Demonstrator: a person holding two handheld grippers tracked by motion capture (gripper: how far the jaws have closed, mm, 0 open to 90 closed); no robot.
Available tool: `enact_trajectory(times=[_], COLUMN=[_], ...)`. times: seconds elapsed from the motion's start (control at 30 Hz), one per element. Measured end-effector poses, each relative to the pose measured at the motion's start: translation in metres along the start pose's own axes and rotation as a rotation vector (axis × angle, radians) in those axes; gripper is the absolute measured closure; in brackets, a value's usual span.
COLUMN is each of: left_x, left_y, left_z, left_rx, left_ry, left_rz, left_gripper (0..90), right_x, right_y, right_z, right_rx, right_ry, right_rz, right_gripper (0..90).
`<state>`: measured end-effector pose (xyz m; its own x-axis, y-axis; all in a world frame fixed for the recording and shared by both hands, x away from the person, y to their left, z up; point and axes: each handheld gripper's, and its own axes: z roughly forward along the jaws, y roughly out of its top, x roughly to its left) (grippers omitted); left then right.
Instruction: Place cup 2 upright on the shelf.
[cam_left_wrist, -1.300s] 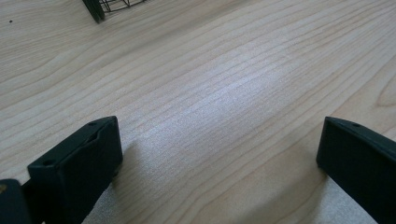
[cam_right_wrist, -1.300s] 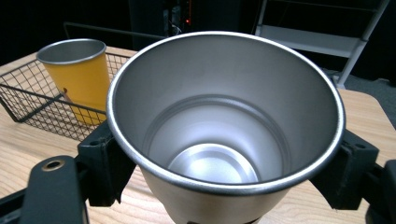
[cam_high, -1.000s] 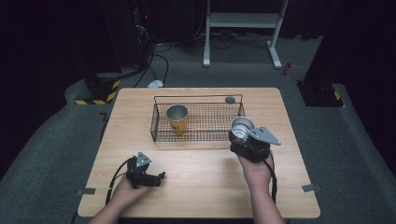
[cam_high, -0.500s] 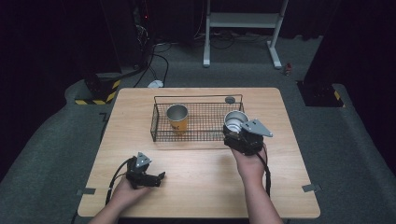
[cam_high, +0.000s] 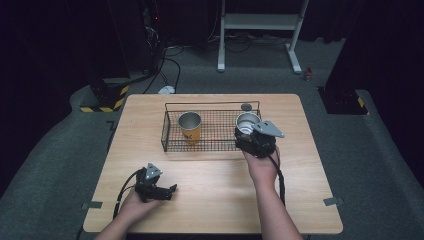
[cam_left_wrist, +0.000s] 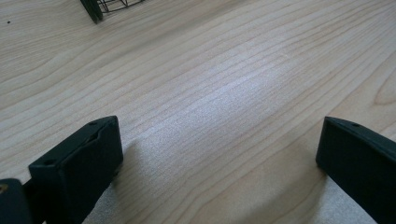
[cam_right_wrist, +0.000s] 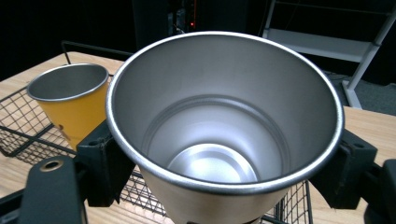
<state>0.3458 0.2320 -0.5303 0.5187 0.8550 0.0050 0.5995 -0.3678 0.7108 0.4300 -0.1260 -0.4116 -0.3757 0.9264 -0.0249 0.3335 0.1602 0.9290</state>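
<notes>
The left gripper rests low on the near-left part of the wooden surface, its 2 fingers spread wide with only bare wood between them. Farther back, the wire basket holds 1 yellow cup, upright at its left end. At the basket's right end, the right gripper pinches the steel cup upright between its fingers, held above the mesh.
</notes>
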Motion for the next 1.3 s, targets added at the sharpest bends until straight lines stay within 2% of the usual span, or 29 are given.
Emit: enact_trajectory(times=[0.27,0.4,0.5,0.6,0.63,0.8,0.97,1.07,1.2,1.3], left_x=[0.0,0.0,0.0,0.0,0.0,0.001,0.001,0.0,0.0,0.001], left_y=[0.0,0.0,0.0,-0.001,-0.001,0.0,0.0,0.0,0.0,0.0], left_z=[0.0,0.0,0.0,0.0,0.0,0.0,0.001,0.0,0.0,0.0], left_rx=[-0.003,-0.002,-0.003,-0.003,-0.003,-0.003,-0.002,-0.003,-0.004,-0.004], left_ry=[0.0,0.0,0.007,0.013,0.012,0.009,0.005,0.007,0.008,0.008], left_rz=[-0.003,0.0,-0.01,-0.011,-0.009,-0.004,-0.007,-0.008,-0.008,-0.007], left_gripper=[1.0,1.0,0.6,0.7,0.7,0.7,0.7,0.7,0.7,0.7], right_x=[-0.003,-0.002,-0.001,0.0,-0.001,0.001,0.002,0.001,0.003,0.005], right_y=[0.002,0.008,0.01,0.014,0.014,0.018,0.02,0.019,0.02,0.02], right_z=[0.017,0.022,0.028,0.032,0.033,0.04,0.048,0.055,0.063,0.068], right_rx=[0.055,0.041,0.058,0.061,0.05,0.069,0.063,0.093,0.119,0.135], right_ry=[-0.025,-0.035,-0.049,-0.05,-0.049,-0.042,-0.037,-0.04,-0.046,-0.047], right_rz=[0.015,0.012,0.003,0.017,0.015,0.014,0.01,0.018,0.005,0.02], right_gripper=[18.5,18.5,18.5,18.5,18.5,18.5,18.5,18.5,18.5,18.5])
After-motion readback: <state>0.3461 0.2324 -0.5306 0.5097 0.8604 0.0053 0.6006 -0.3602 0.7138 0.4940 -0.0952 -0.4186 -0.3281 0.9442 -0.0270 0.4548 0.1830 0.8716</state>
